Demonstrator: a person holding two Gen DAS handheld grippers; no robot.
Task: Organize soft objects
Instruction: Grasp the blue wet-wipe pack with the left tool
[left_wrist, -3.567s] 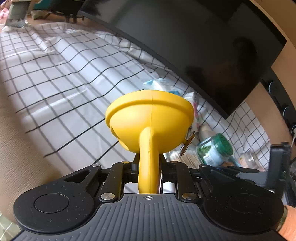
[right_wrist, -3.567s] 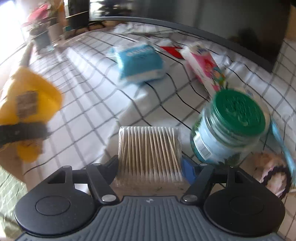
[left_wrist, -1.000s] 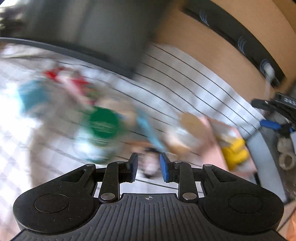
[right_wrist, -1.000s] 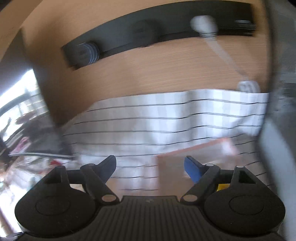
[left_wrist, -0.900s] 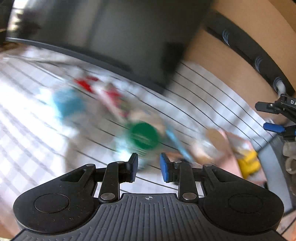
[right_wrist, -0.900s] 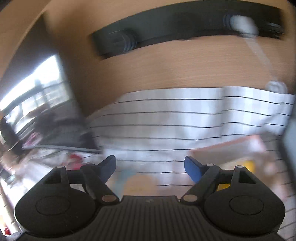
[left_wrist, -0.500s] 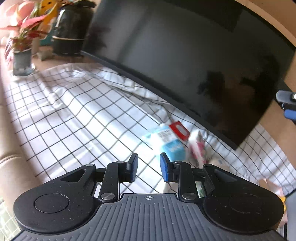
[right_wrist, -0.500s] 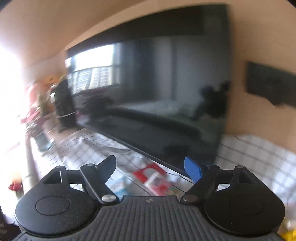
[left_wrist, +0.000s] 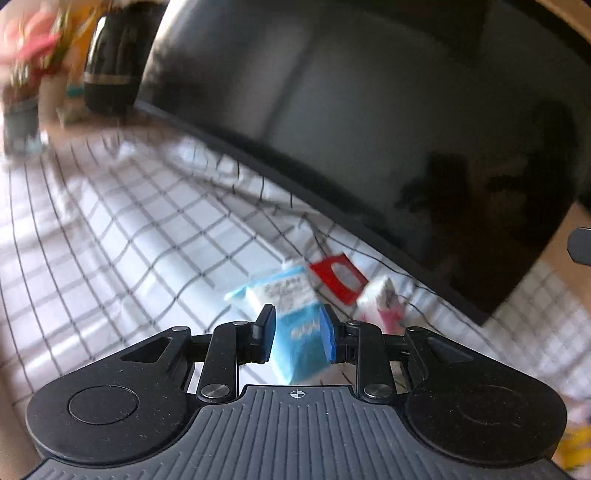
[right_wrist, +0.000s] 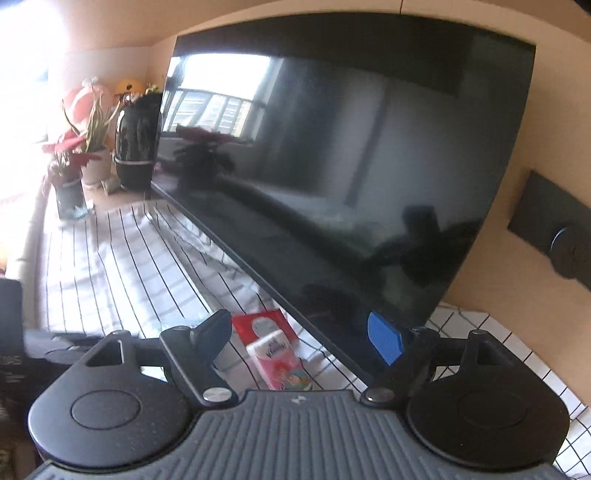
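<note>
Both grippers hang over a white cloth with a black grid pattern (left_wrist: 110, 240) that's spread in front of a big dark flat screen (right_wrist: 332, 166).

The left gripper (left_wrist: 297, 328) has its blue-padded jaws a modest gap apart, with nothing clamped. A soft blue and white plastic packet (left_wrist: 291, 306) shows right through that gap, lying flat on the cloth below and beyond the fingertips, so it's lined up in the view but not gripped. The frame is blurry, so I can't read the print on it.

Just past the blue packet is a flat red packet with a white oval window (left_wrist: 338, 277), and beside that a small pink and white tissue pack (left_wrist: 384, 302), both close to the bottom edge of the screen.

The right gripper (right_wrist: 301, 336) has its jaws spread wide, empty. Between them, down on the cloth, you can see the pink tissue pack (right_wrist: 280, 362), with the red packet (right_wrist: 262, 325) touching its far end.

Way off at the far left end there's a potted plant with red leaves (right_wrist: 74, 155) and a glossy black rounded vase (right_wrist: 135, 147).
</note>
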